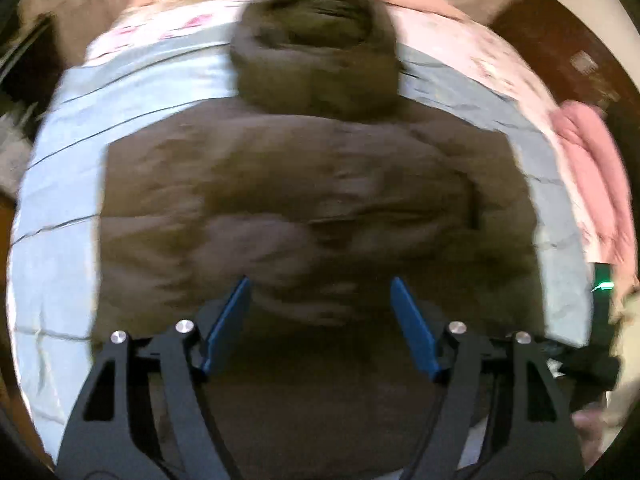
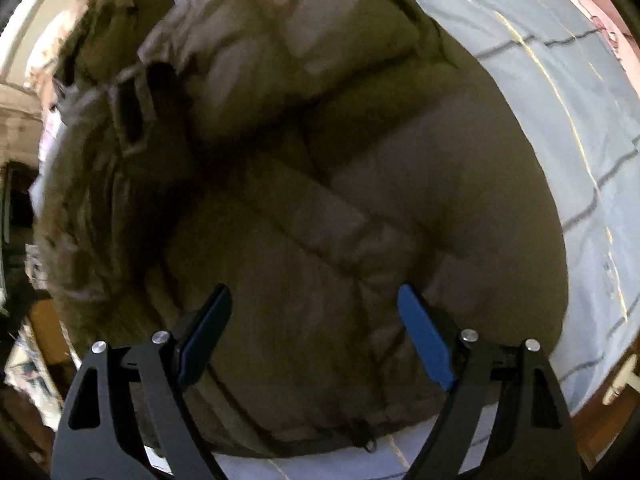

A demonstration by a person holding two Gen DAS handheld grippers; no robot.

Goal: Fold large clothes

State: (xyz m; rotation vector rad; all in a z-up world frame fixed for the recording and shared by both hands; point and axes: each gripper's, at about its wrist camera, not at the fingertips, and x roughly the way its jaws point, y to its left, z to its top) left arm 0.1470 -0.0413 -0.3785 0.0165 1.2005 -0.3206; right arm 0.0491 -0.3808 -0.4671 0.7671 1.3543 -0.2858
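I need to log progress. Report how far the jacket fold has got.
Done: the brown jacket lies on the blue sheet, sleeves folded across its front. In hand: nothing; the left gripper and right gripper hover open above it. Left: folding the body and hood over.

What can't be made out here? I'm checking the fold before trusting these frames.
- Left wrist view: motion blur smears the jacket, so its seams and sleeve edges are unclear.
- Left wrist view: the left gripper and its black frame cover the near hem.
- Right wrist view: the hood is blurred and dark.
- Right wrist view: the bedsheet is cut off by the edge.
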